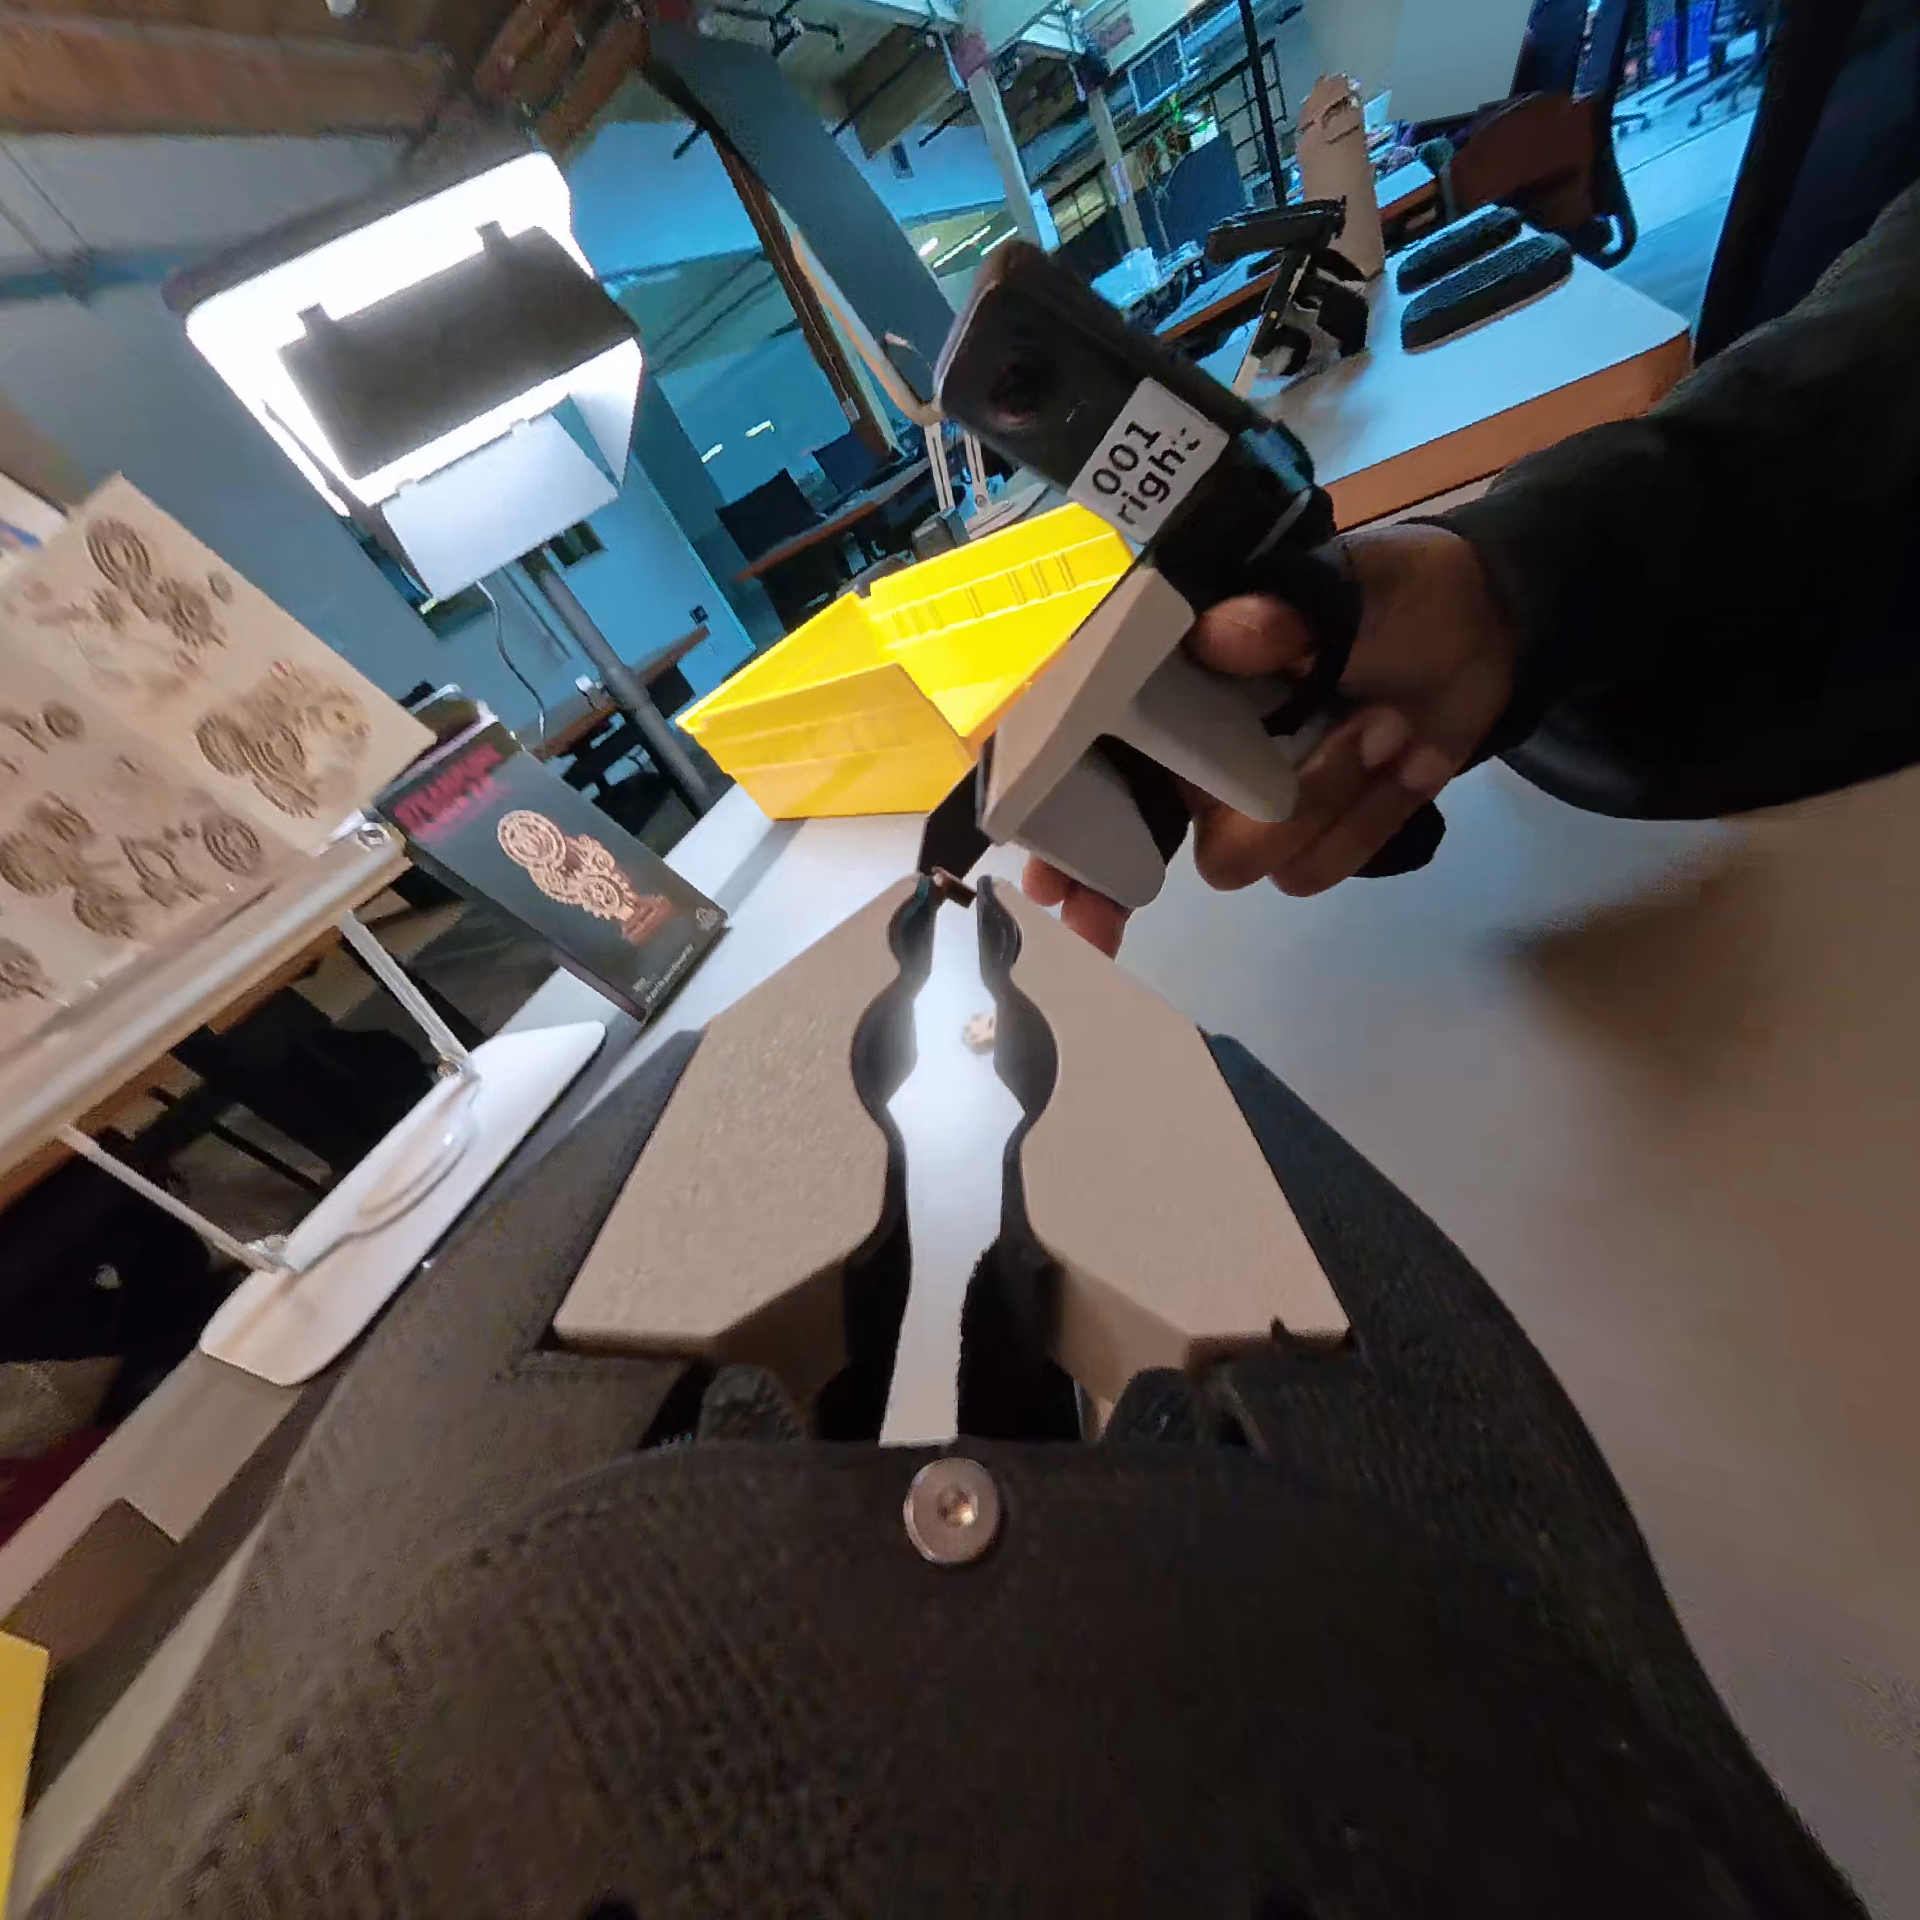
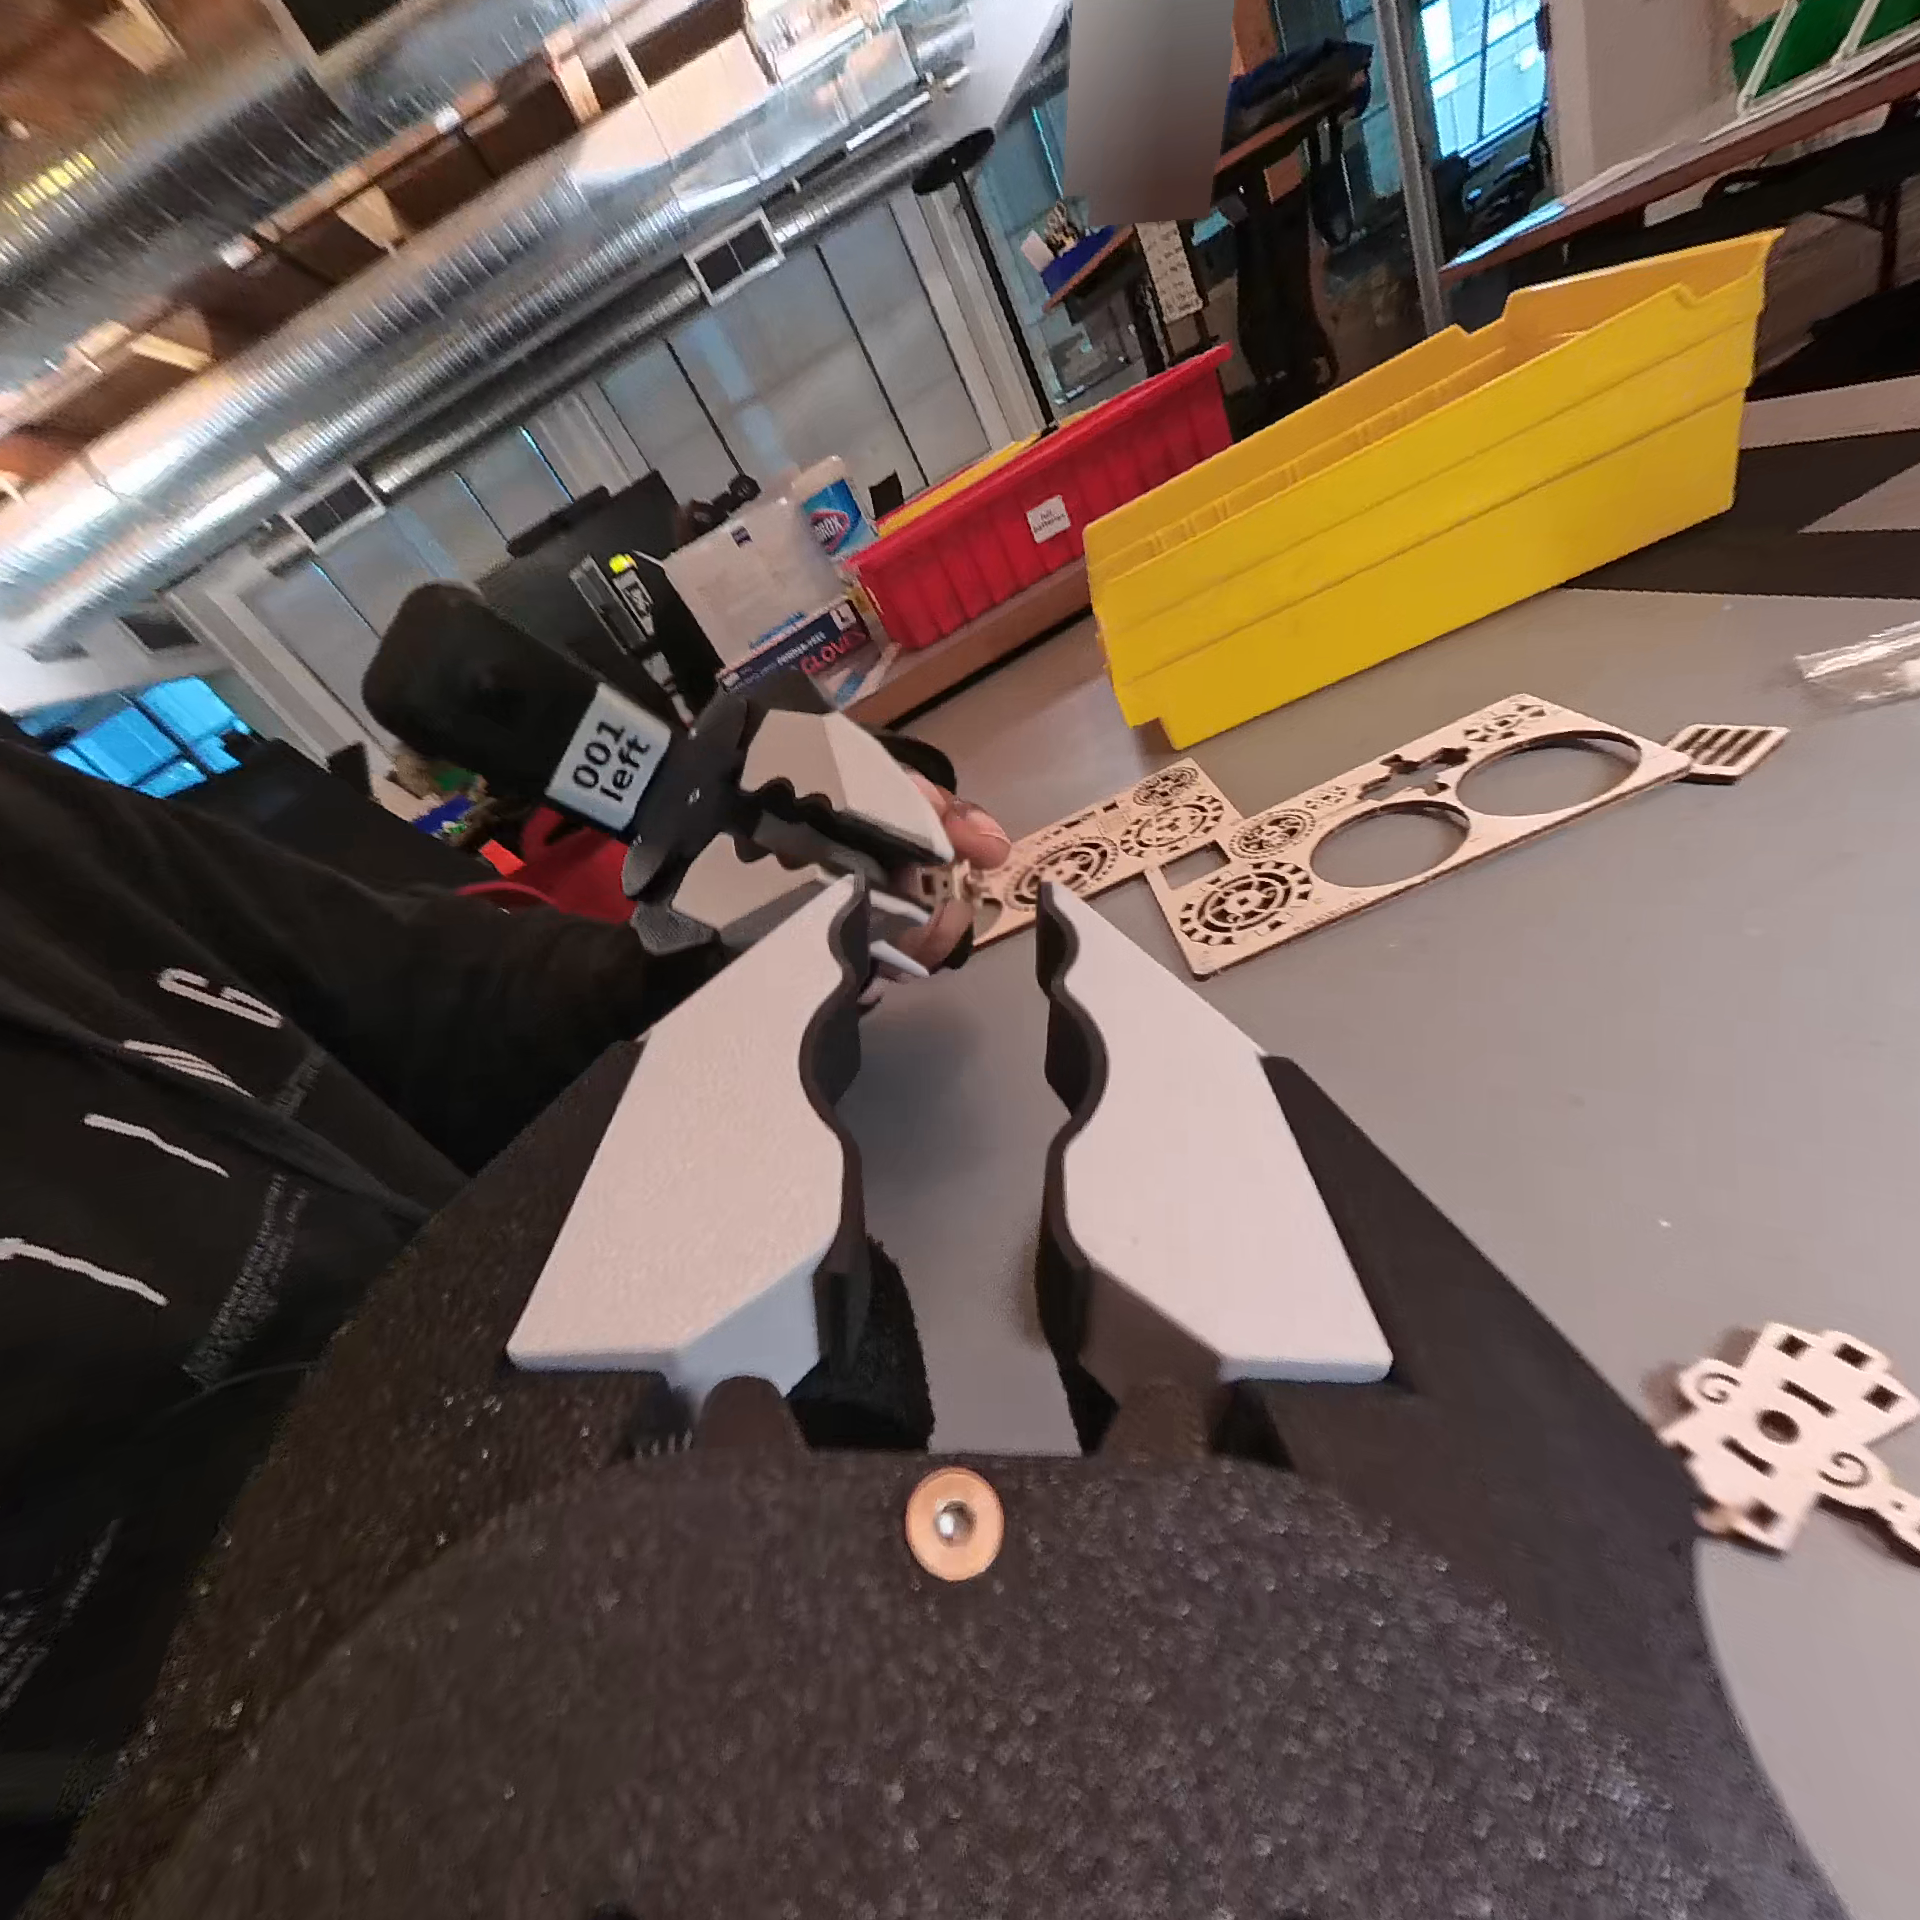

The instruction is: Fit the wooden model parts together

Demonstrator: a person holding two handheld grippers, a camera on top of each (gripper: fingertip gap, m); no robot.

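My left gripper (image 1: pixel 953 902) is shut on a small wooden part (image 1: pixel 951 885), pinched at its fingertips above the grey table (image 1: pixel 1403 1091). In the right wrist view the left gripper (image 2: pixel 935 906) comes in from the left, showing the same small square part (image 2: pixel 940 883). My right gripper (image 2: pixel 953 899) is open and empty, and its fingertips stand either side of that part, just short of it. In the left wrist view the right gripper (image 1: pixel 951 844) reaches down from the upper right, held by a hand, with its dark tip close above the part.
Laser-cut wooden sheets (image 2: pixel 1351 831) lie on the table ahead of the right gripper, and a loose wooden plate (image 2: pixel 1787 1444) lies at its right. A tiny loose piece (image 1: pixel 977 1029) lies under the left gripper. A yellow bin (image 2: pixel 1434 540), a red bin (image 2: pixel 1049 509), the model's box (image 1: pixel 561 862) and an instruction sheet on a stand (image 1: pixel 156 707) surround the work area. My left and right fingertips are right by each other. Both grippers' tips are roughly 15 centimeters from the loose wooden plate (image 2: pixel 1787 1444).
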